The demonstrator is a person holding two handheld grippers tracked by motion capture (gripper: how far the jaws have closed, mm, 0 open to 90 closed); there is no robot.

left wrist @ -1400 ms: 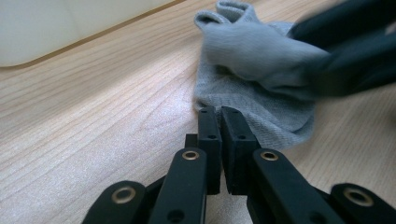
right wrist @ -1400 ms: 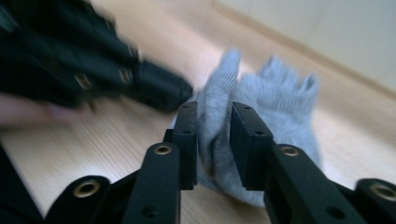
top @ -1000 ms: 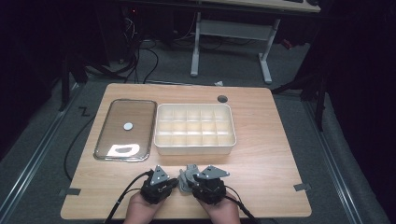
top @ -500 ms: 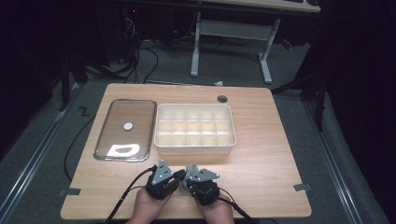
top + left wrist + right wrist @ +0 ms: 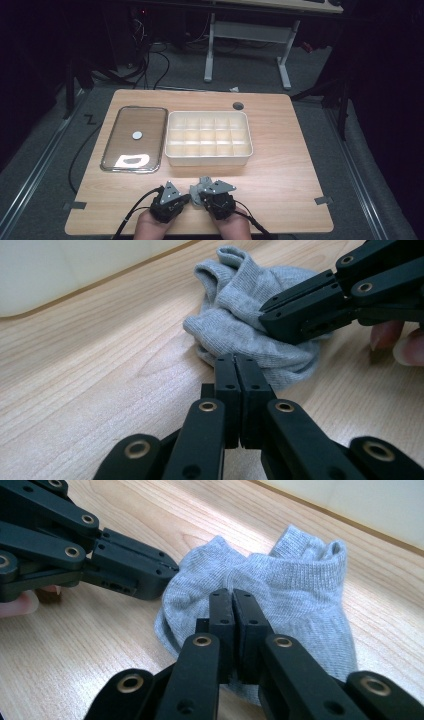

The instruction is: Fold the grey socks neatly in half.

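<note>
Wooden table (image 5: pixel 280 165), grey sock (image 5: pixel 280 595) apparently pinched by both grippers, compartment tray (image 5: pixel 207 137) overhead

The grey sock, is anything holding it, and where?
Both tools look shut on the grey sock: the left tool at its near folded edge, the right tool on the middle of its top.

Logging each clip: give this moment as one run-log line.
left gripper: shut, at grey sock | right gripper: shut, on sock | divided bin: empty | lid: flat beside bin
</note>
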